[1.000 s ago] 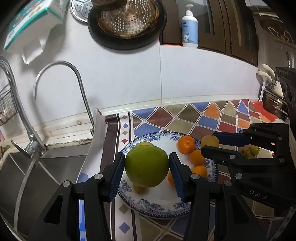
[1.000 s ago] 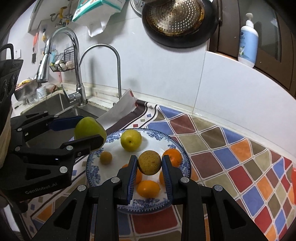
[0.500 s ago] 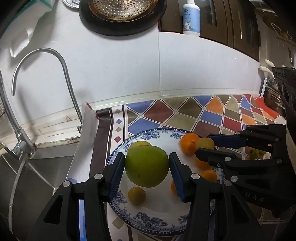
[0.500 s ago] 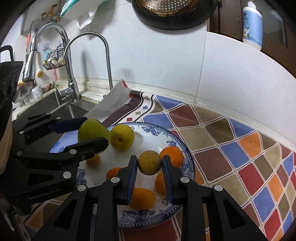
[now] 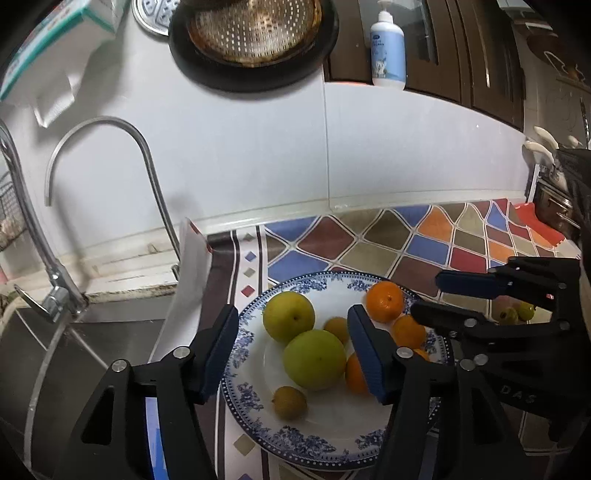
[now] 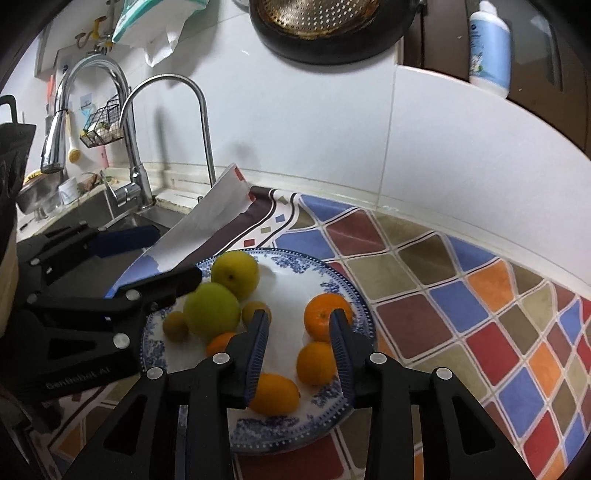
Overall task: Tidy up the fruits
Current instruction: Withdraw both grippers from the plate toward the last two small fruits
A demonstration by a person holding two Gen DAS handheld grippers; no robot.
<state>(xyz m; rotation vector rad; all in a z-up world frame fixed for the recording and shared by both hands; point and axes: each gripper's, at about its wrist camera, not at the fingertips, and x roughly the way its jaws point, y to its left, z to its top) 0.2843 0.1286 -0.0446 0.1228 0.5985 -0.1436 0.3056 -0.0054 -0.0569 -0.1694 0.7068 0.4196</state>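
Over plate [image 5: 255,402], opening hand-held grippers [image 5: 291,354]

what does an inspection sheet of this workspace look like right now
surface: counter mat with coloured diamonds, beside a sink
job's things: blue-rimmed plate with two green fruits, several oranges and small yellow-brown fruits; big green fruit rests on it
clutter: two small green fruits off the plate
grippers: left gripper jaws opening, clear of the big green fruit; right gripper jaws opening, nothing between them
cables: nothing seen
surroundings: tap, strainer pan, bottle
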